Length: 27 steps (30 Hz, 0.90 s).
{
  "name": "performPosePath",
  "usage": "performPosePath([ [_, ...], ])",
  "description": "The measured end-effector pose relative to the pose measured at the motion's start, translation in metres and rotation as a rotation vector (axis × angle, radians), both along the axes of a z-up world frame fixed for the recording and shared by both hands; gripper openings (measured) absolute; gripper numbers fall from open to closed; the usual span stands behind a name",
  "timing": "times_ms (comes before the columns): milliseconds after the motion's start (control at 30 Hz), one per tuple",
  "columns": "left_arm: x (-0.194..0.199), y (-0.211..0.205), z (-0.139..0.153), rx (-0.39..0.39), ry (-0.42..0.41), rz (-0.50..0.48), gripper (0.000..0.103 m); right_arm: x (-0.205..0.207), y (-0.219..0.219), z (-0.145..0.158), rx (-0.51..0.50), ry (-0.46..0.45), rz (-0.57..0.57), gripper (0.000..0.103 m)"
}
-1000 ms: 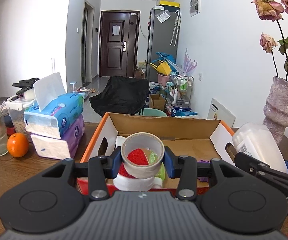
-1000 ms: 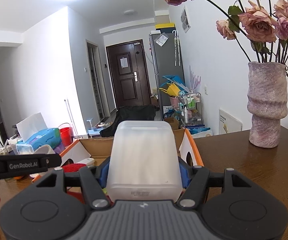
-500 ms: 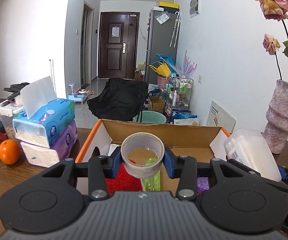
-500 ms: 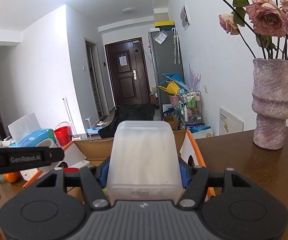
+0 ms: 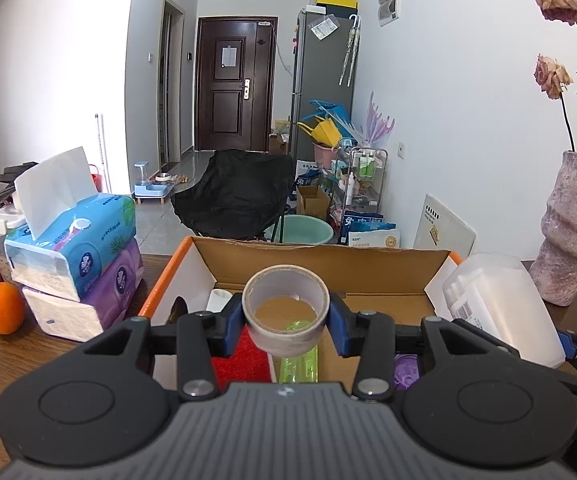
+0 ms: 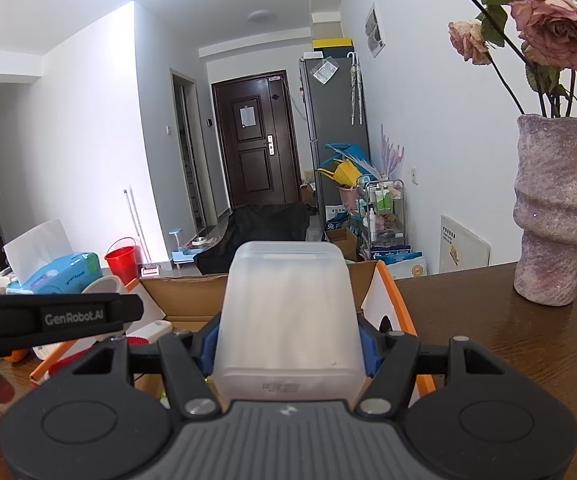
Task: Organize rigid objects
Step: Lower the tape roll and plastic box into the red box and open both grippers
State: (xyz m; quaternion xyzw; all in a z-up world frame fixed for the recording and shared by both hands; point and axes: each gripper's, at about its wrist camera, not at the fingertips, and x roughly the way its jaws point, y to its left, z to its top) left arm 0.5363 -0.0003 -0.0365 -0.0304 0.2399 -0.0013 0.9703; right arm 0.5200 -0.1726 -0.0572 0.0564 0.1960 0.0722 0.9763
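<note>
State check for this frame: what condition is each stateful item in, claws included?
Left claw: shut on tape roll, held above the box.
Right claw: shut on translucent plastic container.
Cardboard box: open, items inside.
Tissue pack: opened, sheet sticking up.
Front door: closed.

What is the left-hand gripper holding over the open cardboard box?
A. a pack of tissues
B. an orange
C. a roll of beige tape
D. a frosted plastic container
C: the left gripper has its blue pads pressed on either side of a roll of beige tape, above the open cardboard box.
</note>
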Motion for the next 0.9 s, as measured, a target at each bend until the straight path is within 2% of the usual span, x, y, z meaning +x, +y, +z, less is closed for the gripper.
performPosePath([
  [900, 0.019, -0.009, -0.015, 0.026, 0.039, -0.030, 0.043, 0.016, 0.004, -0.015, -0.038, 0.049, 0.013, 0.064],
])
